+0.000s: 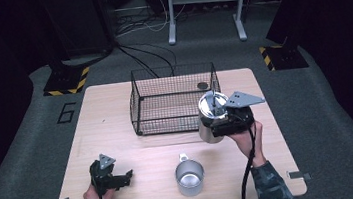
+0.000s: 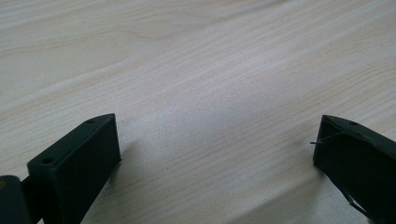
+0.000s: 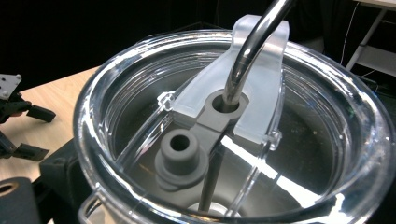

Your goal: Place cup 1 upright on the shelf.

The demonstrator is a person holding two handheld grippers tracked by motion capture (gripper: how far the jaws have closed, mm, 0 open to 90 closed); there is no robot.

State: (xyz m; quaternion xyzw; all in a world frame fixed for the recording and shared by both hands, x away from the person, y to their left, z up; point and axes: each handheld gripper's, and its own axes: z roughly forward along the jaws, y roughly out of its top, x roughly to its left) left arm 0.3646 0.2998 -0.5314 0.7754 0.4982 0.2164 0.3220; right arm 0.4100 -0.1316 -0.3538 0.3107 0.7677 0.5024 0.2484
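Nearest my body, my left gripper (image 1: pixel 129 176) sits low at the near left of the pale wooden table (image 1: pixel 118 136), the hand behind it resting on the board. Its jaws are spread wide with bare wood grain between them, as the left gripper view (image 2: pixel 217 149) shows; nothing is in them.

Just right of that, near the table's front edge, a small steel mug with a short handle (image 1: pixel 190 177) stands upright and open-mouthed, well apart from both grippers.

Farther out on the right, my right gripper (image 1: pixel 218 127) grips a tall stainless steel tumbler with a clear plastic lid (image 1: pixel 212 118), clamped on its body below the rim. The tumbler is tilted slightly and hangs just beside the near right corner of the basket; I cannot tell whether its base touches the table. In the right gripper view the lid (image 3: pixel 233 140) is close up: clear ring, frosted slider, a grey stopper, and a bent metal straw (image 3: pixel 247 46) passing through the slider's hole. My left gripper shows small beyond the lid's left side (image 3: pixel 18 121).

Beyond the tumbler, a black wire mesh basket (image 1: pixel 174 99) stands on the far half of the table, open at the top.

Past the table lie grey carpet, loose cables (image 1: pixel 152 57) and the grey legs of a stand (image 1: pixel 204 10).
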